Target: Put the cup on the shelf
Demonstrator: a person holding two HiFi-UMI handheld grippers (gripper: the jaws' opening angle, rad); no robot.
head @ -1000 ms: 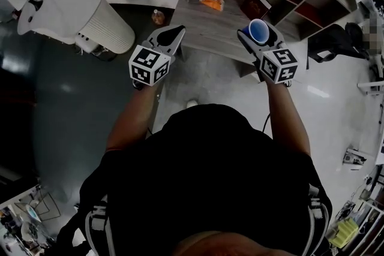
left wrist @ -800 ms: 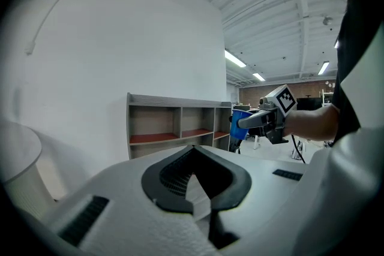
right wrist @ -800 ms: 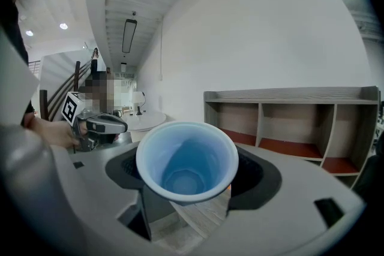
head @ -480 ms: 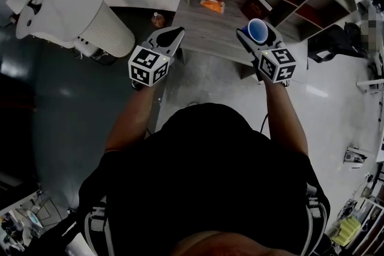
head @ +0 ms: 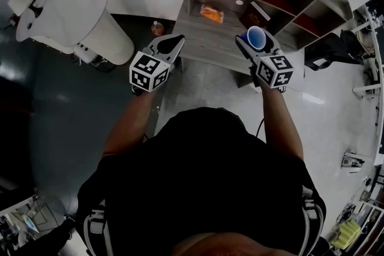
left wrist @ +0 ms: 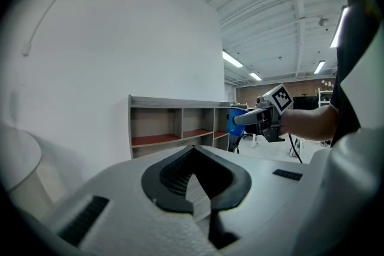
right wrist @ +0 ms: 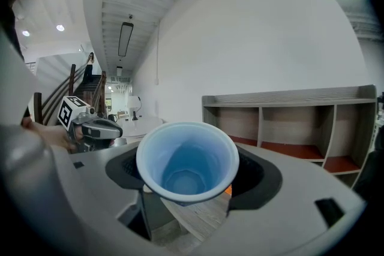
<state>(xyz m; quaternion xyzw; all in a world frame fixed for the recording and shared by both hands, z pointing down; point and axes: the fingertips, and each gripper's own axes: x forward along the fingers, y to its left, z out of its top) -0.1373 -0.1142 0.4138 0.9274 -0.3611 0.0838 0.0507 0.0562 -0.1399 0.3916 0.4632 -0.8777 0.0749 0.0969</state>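
The right gripper [head: 255, 40] gripped the empty blue cup [right wrist: 186, 162], whose mouth pointed up and leaned back toward the person. The shelf [right wrist: 288, 96] lay ahead of this claw, apart from it, and the compartments facing the cup looked bare. The left gripper [head: 174, 42], well to the left of the cup, had its tips together on nothing, so the forward move seemed to belong to the right one.

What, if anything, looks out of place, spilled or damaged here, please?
Nothing stands out. The blue cup sits upright and empty in the right claw, nothing spilled. The left claw is shut on nothing, and the shelf looks intact.
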